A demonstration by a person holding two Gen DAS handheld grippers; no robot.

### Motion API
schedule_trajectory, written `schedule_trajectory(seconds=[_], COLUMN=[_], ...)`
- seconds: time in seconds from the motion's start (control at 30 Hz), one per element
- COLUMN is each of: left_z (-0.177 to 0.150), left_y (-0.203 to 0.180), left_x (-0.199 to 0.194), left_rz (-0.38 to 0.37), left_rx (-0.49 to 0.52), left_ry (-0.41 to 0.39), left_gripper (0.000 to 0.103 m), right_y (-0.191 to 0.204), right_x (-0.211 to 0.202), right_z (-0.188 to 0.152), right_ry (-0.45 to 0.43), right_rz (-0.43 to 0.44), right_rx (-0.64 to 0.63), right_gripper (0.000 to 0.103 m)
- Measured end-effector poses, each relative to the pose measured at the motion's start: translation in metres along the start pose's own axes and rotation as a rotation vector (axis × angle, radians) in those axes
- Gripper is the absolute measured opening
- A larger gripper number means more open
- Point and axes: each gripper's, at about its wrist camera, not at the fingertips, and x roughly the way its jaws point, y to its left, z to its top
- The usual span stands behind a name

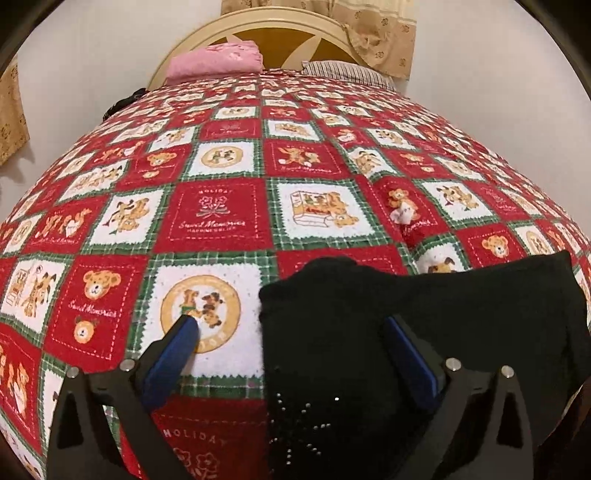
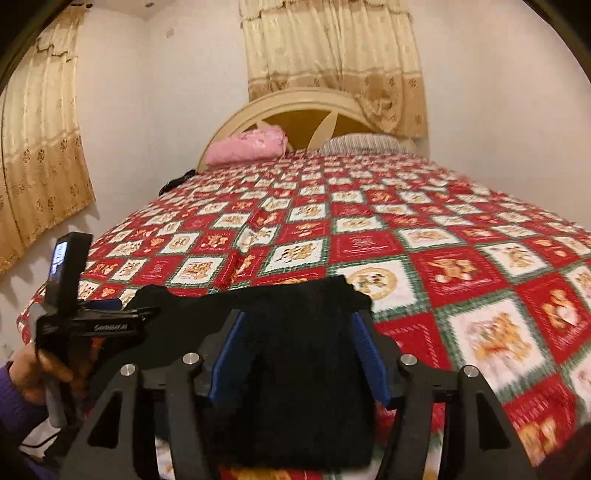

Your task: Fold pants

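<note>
While your left gripper (image 1: 291,325) looks down the bed, its jaws stand spread wide and pinch nothing. One blue pad (image 1: 173,354) sits over a white square of the quilt (image 1: 218,218), its tip at or just above the cloth; contact cannot be told. The other pad lies over the pants (image 1: 424,317), a black folded heap at the near edge of the bed, right of centre in this view. A cluster of small studs shows on the pants close to the camera. Far off, a pink pillow (image 1: 216,61) and a striped pillow (image 1: 345,72) rest against the cream headboard (image 1: 280,24), with a curtain (image 1: 384,33) hanging above.

From your right wrist, the right gripper (image 2: 297,317) also has its jaws spread, and the pants (image 2: 295,369) lie between them, filling the gap. Both blue pads (image 2: 229,354) flank the black fabric; whether they touch it cannot be told, but they are not closed on it. The pants sit on the quilt (image 2: 461,266) at the near edge of the bed. At the left of this view, your left gripper (image 2: 107,314) appears side-on, held by your hand (image 2: 33,373), level with the left end of the pants. The pink pillow (image 2: 247,146) sits by the headboard (image 2: 295,103), and curtains (image 2: 40,140) hang on the left wall.
</note>
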Motion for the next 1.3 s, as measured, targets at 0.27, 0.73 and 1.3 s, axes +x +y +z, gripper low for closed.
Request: schedule_trajectory(seconds=[0.27,0.73,1.3], left_z=[-0.003,-0.010,-0.053], left_y=[0.000,0.011,0.094], left_x=[-0.002,-0.007,-0.087], left_rz=[-0.001,-0.050,0.032], left_rx=[-0.007,-0.026,-0.119], left_ry=[-0.013,-0.027,-0.131], left_gripper=[0.103,0.103,0.103], right_y=[-0.018,-0.034,0.098], right_x=[0.007,-0.026,0.007], right_z=[-0.012,-0.009,-0.044], right_ry=[0.069,0.042,0.266], right_rz=[0.036,-0.010,0.637], right_rx=[0.141,0.111,0.080], right_gripper=[0.061,0.060,0.036])
